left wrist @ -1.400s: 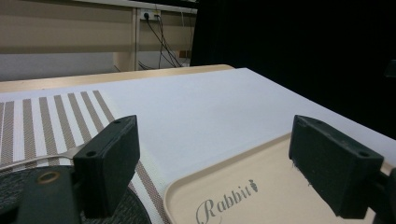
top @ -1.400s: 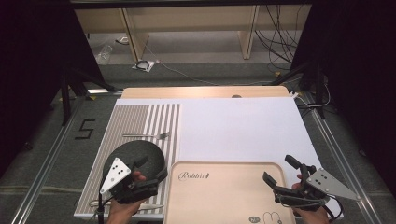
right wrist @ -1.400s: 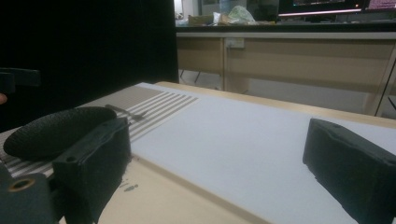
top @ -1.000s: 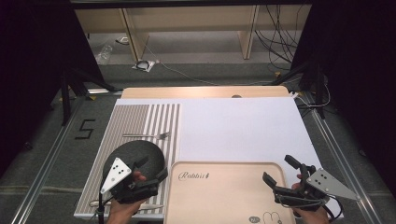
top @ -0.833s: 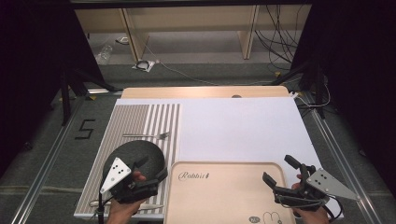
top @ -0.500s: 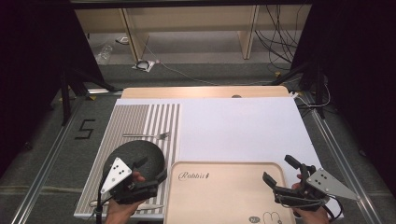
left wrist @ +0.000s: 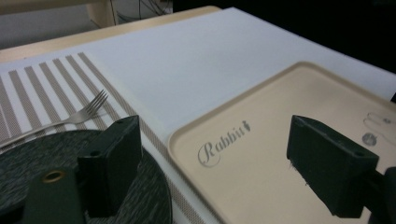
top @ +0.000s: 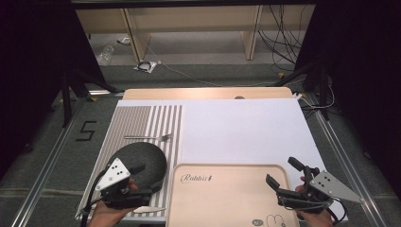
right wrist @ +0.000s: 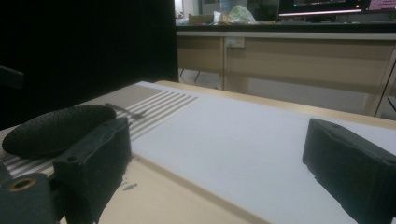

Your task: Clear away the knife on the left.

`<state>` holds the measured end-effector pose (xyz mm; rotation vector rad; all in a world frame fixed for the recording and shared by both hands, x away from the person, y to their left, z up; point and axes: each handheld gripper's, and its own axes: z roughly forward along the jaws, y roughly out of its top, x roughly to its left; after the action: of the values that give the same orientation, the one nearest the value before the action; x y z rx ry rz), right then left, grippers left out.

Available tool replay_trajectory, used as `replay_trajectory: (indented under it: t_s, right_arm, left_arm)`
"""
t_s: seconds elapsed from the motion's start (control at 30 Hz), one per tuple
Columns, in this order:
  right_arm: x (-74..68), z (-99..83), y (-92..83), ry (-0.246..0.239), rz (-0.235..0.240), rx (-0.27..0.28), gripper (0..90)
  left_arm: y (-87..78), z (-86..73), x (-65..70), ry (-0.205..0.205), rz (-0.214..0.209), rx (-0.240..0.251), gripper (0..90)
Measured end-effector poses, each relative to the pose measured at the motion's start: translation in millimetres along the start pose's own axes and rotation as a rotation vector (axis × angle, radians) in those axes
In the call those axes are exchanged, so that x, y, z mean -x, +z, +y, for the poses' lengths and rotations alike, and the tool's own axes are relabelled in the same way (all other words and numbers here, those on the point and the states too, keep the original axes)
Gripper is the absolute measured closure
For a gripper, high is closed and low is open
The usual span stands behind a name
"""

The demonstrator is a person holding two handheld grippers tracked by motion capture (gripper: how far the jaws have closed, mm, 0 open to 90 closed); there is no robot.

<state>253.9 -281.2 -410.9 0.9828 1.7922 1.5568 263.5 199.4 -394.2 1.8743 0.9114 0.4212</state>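
Observation:
A dark round plate (top: 142, 158) lies on a striped placemat (top: 142, 120) at the front left, with a fork (top: 146, 137) just behind it and a knife (top: 150, 209) in front. My left gripper (top: 149, 179) hovers over the plate's near edge, open and empty. A beige tray (top: 227, 198) marked "Rabbit" sits front centre. My right gripper (top: 282, 172) stands open over the tray's right rim. The left gripper view has my left gripper (left wrist: 219, 154) over the plate (left wrist: 28, 154), fork (left wrist: 70, 116) and tray (left wrist: 280, 116). The right gripper view has my right gripper (right wrist: 224, 168) facing the plate (right wrist: 56, 128).
A white mat (top: 241, 127) covers the middle and right of the wooden table (top: 203, 93). Metal rails run along both sides of the table. Cables and furniture legs lie on the floor beyond the far edge.

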Motion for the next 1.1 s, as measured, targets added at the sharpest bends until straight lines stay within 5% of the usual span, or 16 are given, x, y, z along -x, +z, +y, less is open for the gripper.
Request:
replay_trajectory:
  t_s: [0.53, 0.87, 1.1]
  right_arm:
    - [-1.8, 0.0, 1.2, -0.009, 0.007, -0.002, 9.1]
    - [-2.5, 0.1, 1.3, -0.008, 0.011, -0.007, 9.1]
    - [-3.3, 0.0, 2.0, -0.013, 0.013, -0.010, 9.1]
  left_arm:
    - [-11.1, -19.5, -10.1, 0.087, 0.048, -0.224, 17.9]
    - [-18.4, -33.0, -17.9, 0.091, 0.069, -0.290, 18.4]
    - [-26.4, -42.3, -26.5, 0.095, 0.077, -0.381, 19.6]
